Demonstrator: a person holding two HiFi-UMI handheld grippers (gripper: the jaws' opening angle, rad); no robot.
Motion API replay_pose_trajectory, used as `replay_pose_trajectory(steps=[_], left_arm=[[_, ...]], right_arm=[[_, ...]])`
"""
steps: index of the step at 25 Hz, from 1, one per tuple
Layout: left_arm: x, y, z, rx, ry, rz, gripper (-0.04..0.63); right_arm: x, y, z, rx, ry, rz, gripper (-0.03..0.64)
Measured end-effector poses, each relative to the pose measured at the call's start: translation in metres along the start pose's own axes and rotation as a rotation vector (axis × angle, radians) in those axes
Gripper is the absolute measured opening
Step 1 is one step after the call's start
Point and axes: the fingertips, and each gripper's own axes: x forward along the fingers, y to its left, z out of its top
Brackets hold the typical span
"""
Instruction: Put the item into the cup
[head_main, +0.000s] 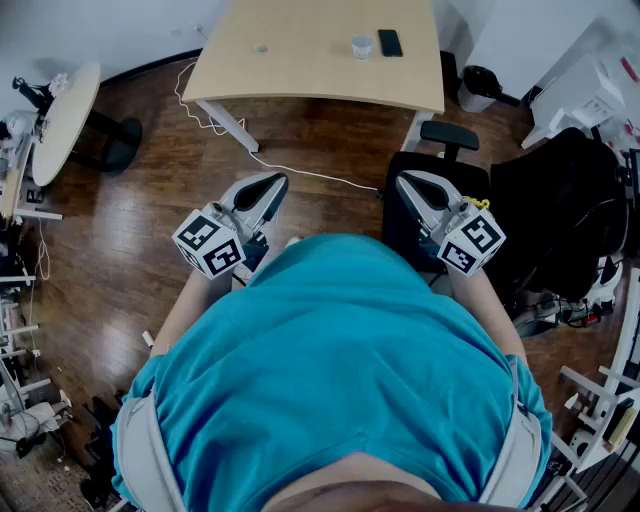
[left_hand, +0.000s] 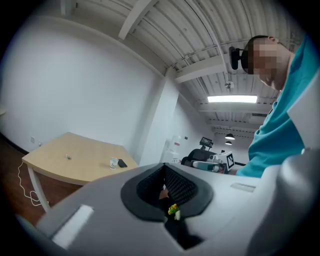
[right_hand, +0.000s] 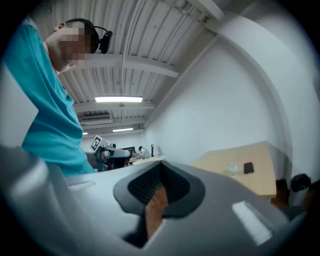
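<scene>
Holds left gripper (head_main: 268, 187) and right gripper (head_main: 412, 186) level at the chest, jaws of each pressed together, clamped on nothing. Leaves small item (head_main: 261, 47) lying on far table (head_main: 300, 70), well left of cup (head_main: 361, 46), with phone (head_main: 390, 42) just right of cup.

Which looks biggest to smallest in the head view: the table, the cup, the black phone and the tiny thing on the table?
1. table: biggest by far.
2. cup and black phone: about alike, too close to rank.
3. tiny item: smallest.
</scene>
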Motion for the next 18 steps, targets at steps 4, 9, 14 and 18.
replay_pose_trajectory(steps=[4, 9, 14, 18], left_arm=[[-0.002, 0.046, 0.007, -0.023, -0.002, 0.005, 0.003], [0.004, 0.139, 0.033, -0.028, -0.024, -0.024, 0.003], [0.018, 0.245, 0.056, 0.015, 0.034, -0.050, 0.003], [0.039, 0.315, 0.068, 0.028, 0.091, -0.046, 0.003]], right_arm=[[0.039, -0.008, 0.002, -0.005, 0.021, -0.004, 0.002], [0.117, -0.033, 0.018, -0.044, 0.032, -0.025, 0.002], [0.202, -0.066, 0.039, -0.031, 0.025, -0.071, 0.002], [0.249, -0.097, 0.054, -0.034, 0.048, -0.112, 0.002]])
